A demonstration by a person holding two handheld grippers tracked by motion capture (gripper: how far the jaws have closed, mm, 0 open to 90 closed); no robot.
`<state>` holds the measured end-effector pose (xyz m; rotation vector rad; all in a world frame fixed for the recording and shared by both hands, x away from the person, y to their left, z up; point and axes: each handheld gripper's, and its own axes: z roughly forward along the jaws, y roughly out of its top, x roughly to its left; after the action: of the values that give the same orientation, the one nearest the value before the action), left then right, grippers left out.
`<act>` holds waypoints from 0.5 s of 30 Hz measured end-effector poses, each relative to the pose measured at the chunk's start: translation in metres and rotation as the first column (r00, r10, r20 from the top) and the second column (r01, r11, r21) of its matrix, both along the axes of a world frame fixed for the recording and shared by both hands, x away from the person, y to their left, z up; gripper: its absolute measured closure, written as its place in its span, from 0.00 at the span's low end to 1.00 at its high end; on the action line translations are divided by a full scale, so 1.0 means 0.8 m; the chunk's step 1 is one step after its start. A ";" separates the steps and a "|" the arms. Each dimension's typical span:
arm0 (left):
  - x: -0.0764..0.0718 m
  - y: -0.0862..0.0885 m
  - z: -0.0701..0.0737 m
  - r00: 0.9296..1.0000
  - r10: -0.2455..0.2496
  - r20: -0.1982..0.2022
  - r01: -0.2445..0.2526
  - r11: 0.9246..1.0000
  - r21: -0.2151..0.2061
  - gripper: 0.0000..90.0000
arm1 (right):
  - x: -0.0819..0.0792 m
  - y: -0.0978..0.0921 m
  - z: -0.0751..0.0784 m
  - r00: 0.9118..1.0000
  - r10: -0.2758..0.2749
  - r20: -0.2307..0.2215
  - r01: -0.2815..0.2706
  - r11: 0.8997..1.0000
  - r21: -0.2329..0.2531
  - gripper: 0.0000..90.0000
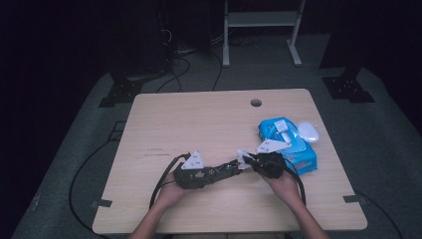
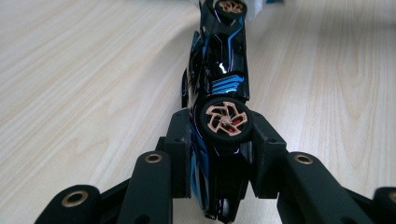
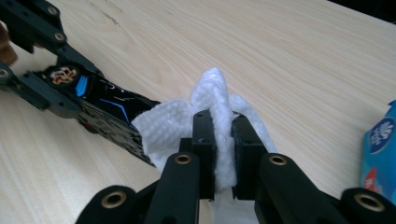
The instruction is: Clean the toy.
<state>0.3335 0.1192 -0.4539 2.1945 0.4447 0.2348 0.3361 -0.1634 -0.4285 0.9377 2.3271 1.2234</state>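
A black toy car (image 2: 222, 74) with blue stripes and copper wheels lies on its side, and my left gripper (image 2: 223, 140) is shut on its rear end. From above, the toy car (image 1: 221, 172) stretches between both hands near the table's front. My right gripper (image 3: 223, 140) is shut on a white wet wipe (image 3: 212, 100), which touches the toy car (image 3: 112, 116) at its front end. In the high view the left gripper (image 1: 211, 174) and right gripper (image 1: 251, 162) face each other, with the wipe (image 1: 243, 158) between them.
A blue pack of wet wipes (image 1: 288, 144) with its white lid flipped up lies at the right, just behind my right hand. A white oval object (image 1: 308, 132) rests beside it. The wooden table (image 1: 199, 119) has a cable hole (image 1: 256, 103) near the far edge.
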 end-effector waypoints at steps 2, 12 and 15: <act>0.000 0.001 0.001 1.000 0.000 0.001 0.000 1.000 0.004 0.73 | -0.001 0.002 0.000 1.000 0.005 -0.001 -0.005 1.000 0.000 0.91; -0.001 0.004 0.001 1.000 -0.006 0.004 0.006 1.000 0.010 0.73 | 0.011 -0.021 -0.007 0.997 -0.017 -0.077 0.025 0.994 0.102 0.91; -0.001 0.004 0.001 1.000 -0.007 0.006 0.007 1.000 0.010 0.73 | 0.008 -0.015 -0.002 0.998 0.009 -0.063 -0.001 0.991 0.132 0.91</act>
<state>0.3328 0.1221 -0.4532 2.2043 0.4337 0.2401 0.3429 -0.1757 -0.4303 1.0285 2.3211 1.3837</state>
